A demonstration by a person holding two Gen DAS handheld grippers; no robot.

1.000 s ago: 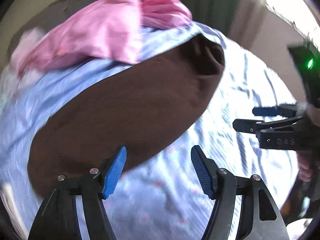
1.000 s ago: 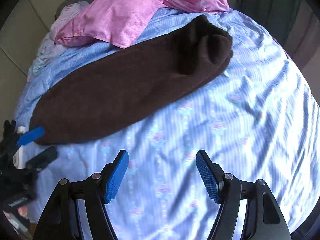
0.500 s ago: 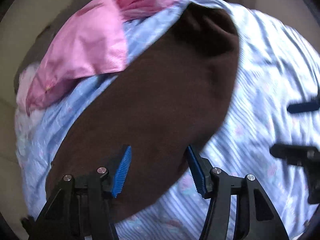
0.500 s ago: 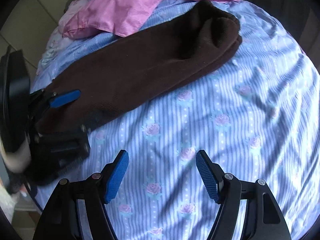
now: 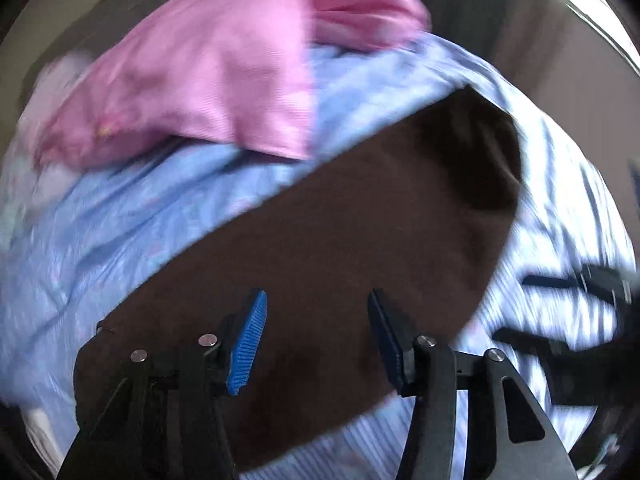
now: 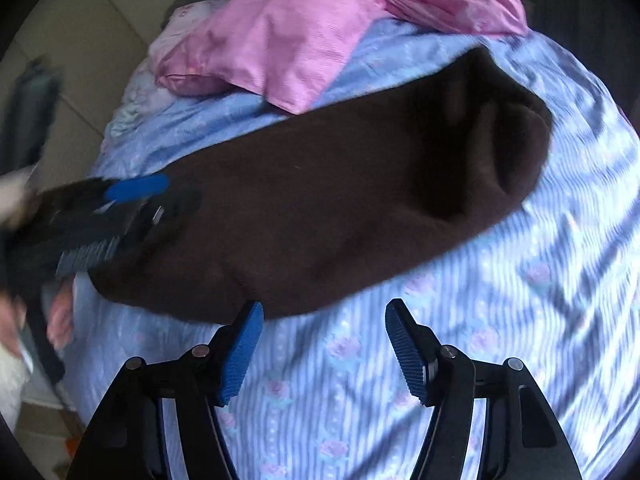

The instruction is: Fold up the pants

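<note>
The dark brown pants [image 5: 340,232] lie folded lengthwise in a long strip across the blue striped floral bedsheet [image 5: 120,232]; they also show in the right wrist view [image 6: 320,200]. My left gripper [image 5: 316,336] is open and empty, hovering over the near end of the pants. It shows blurred in the right wrist view [image 6: 108,220] at the pants' left end. My right gripper [image 6: 324,340] is open and empty, just in front of the pants' near edge above the sheet [image 6: 500,320]. It appears as a dark blur at the right of the left wrist view [image 5: 572,312].
A pink crumpled cloth [image 5: 208,80] lies at the far end of the bed, touching the pants' far edge; it also shows in the right wrist view [image 6: 304,28]. The bed's left edge drops to a tiled floor [image 6: 80,60].
The left gripper has swung back and right over the pants' near end. The right gripper has moved closer to the pants' near edge. Both stay open.
</note>
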